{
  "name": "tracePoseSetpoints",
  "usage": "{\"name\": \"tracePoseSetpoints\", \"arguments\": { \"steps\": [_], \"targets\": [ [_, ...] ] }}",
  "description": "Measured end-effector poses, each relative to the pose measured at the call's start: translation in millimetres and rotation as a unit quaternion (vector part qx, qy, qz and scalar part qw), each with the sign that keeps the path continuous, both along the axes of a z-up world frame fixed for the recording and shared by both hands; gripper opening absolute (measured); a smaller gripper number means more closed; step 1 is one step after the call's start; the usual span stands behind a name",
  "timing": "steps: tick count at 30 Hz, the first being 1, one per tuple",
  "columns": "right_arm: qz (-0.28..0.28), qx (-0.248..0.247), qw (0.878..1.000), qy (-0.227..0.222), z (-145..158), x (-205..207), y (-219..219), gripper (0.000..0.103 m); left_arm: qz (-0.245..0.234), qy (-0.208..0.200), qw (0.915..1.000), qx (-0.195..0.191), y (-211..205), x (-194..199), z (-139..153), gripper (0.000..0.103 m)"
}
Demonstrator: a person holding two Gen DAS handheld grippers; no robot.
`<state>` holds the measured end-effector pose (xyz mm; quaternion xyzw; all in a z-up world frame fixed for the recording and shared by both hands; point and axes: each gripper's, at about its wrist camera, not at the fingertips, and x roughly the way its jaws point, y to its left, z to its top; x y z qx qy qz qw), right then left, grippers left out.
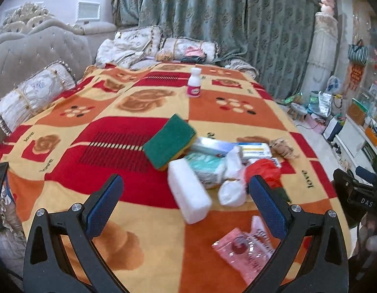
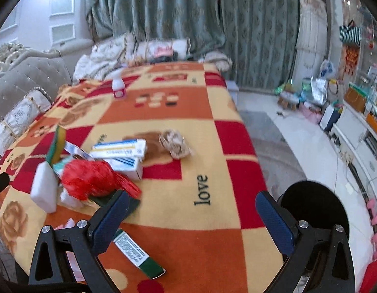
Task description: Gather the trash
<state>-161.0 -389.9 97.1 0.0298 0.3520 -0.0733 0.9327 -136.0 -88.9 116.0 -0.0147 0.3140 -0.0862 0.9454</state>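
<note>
Trash lies in a pile on a bed covered by an orange, red and yellow blanket (image 1: 139, 232). In the left wrist view my left gripper (image 1: 186, 190) is open above a white foam block (image 1: 188, 190), with a tissue pack (image 1: 208, 168), a green sponge (image 1: 169, 141), crumpled white paper (image 1: 231, 193) and a pink plastic wrapper (image 1: 244, 246) around it. In the right wrist view my right gripper (image 2: 192, 207) is open over bare blanket (image 2: 188, 232). To its left sit a red plastic bag (image 2: 90, 178), white boxes (image 2: 120, 149), a crumpled paper ball (image 2: 175, 142) and a green-ended tube (image 2: 137, 254).
A small white bottle with a pink label (image 1: 194, 83) stands farther up the bed. Pillows (image 1: 32, 97) and a padded headboard (image 1: 37, 48) are at the left, curtains (image 1: 225, 12) behind. A black round bin (image 2: 313, 210) stands on the floor right of the bed, with clutter by the wall.
</note>
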Motion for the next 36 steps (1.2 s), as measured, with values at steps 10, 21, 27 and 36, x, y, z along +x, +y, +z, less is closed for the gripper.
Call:
{"name": "tracePoseSetpoints", "arguments": {
  "steps": [10, 21, 27, 36],
  "targets": [
    [0.011, -0.023, 0.998, -0.058, 28, -19, 15, 0.103, 0.001, -0.026, 0.9996, -0.002, -14, -8, 14, 0.102],
    [0.021, -0.019, 0.996, -0.085, 42, -25, 21, 0.103, 0.005, -0.037, 0.9993, 0.0, -16, -9, 19, 0.102],
    [0.023, -0.019, 0.996, -0.084, 43, -23, 23, 0.103, 0.009, -0.045, 0.9989, 0.004, -17, -8, 21, 0.102],
    [0.027, -0.017, 0.996, -0.083, 42, -20, 26, 0.103, 0.012, -0.046, 0.9989, 0.003, -17, -9, 23, 0.102]
  ]
}}
